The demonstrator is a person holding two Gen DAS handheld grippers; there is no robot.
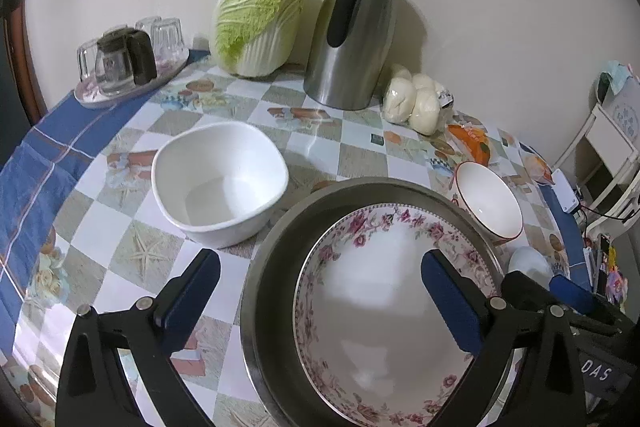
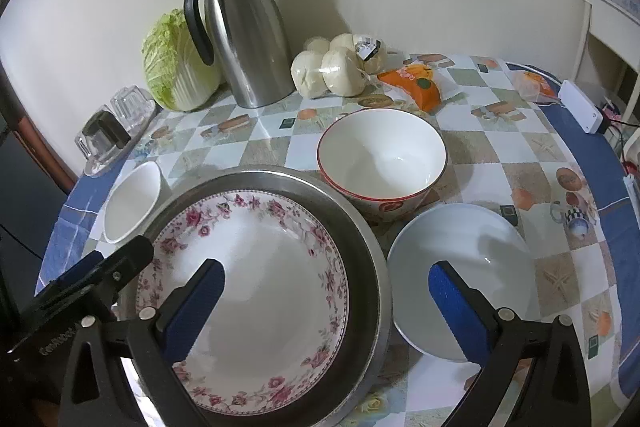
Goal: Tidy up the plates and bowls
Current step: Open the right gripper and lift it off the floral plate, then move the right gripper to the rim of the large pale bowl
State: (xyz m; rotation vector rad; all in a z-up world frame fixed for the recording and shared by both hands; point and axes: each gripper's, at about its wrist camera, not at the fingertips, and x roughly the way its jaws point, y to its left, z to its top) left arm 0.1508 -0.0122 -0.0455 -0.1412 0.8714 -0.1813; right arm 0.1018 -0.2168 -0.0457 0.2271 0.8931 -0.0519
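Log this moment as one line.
left gripper: open | right gripper: open | floral plate: in metal pan | held: nothing

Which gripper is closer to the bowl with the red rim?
Right. The right gripper hangs open just in front of the red-rimmed bowl. The left gripper is open too, but across the flowered plate from it.

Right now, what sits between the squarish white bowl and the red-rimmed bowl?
The metal pan with the floral plate inside it. The right wrist view shows this best: squarish white bowl to its left, red-rimmed bowl to its right.
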